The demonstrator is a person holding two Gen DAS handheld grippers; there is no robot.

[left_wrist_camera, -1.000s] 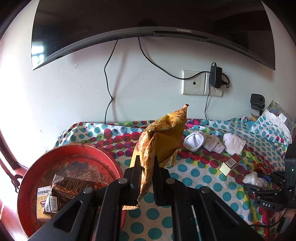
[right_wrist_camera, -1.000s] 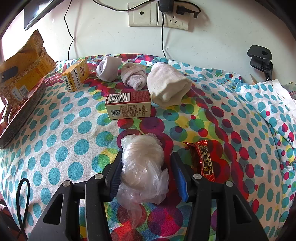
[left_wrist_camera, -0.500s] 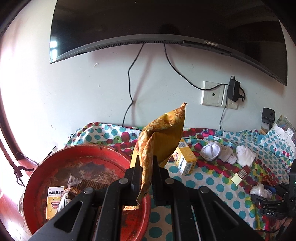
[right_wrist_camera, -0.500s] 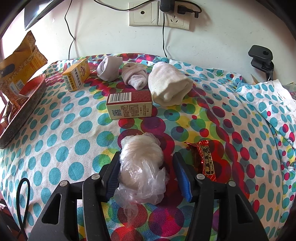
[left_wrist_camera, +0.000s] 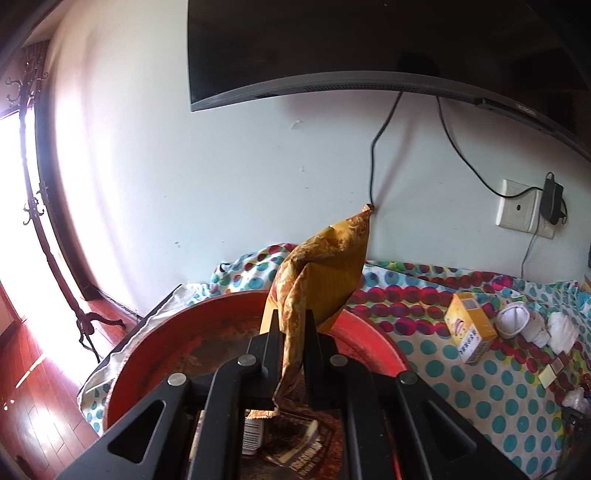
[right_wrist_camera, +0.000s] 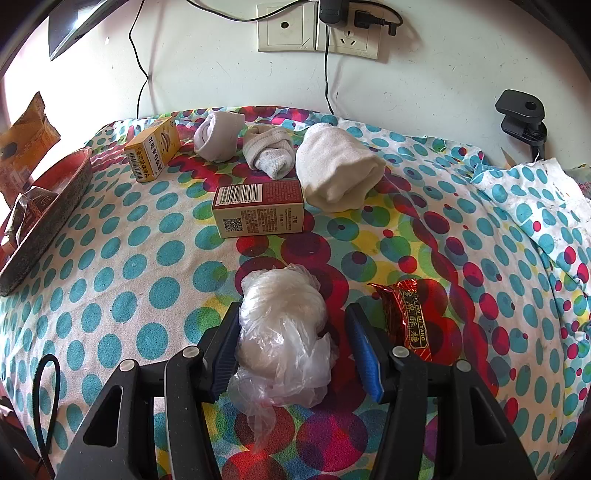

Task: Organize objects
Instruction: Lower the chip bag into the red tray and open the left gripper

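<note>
My left gripper (left_wrist_camera: 292,325) is shut on a yellow-brown snack bag (left_wrist_camera: 325,273) and holds it upright above the round red tray (left_wrist_camera: 155,354). Packets lie in the tray under the fingers. My right gripper (right_wrist_camera: 291,325) is open, low on the dotted cloth, its fingers on either side of a clear plastic bag with a white lump (right_wrist_camera: 284,317). The left finger touches the bag, the right one stands apart. The snack bag (right_wrist_camera: 26,129) and the tray (right_wrist_camera: 51,206) also show at the far left of the right wrist view.
On the cloth lie a red-and-cream box (right_wrist_camera: 258,210), a yellow box (right_wrist_camera: 153,149), three rolled white socks (right_wrist_camera: 332,170), and a red candy wrapper (right_wrist_camera: 406,317). A wall socket (right_wrist_camera: 317,29) with cables and a monitor (left_wrist_camera: 369,48) are behind. The table's left edge drops to a wooden floor (left_wrist_camera: 33,387).
My left gripper has carried the snack bag leftward, from over the cloth to over the red tray. My right gripper has barely moved around the plastic bag.
</note>
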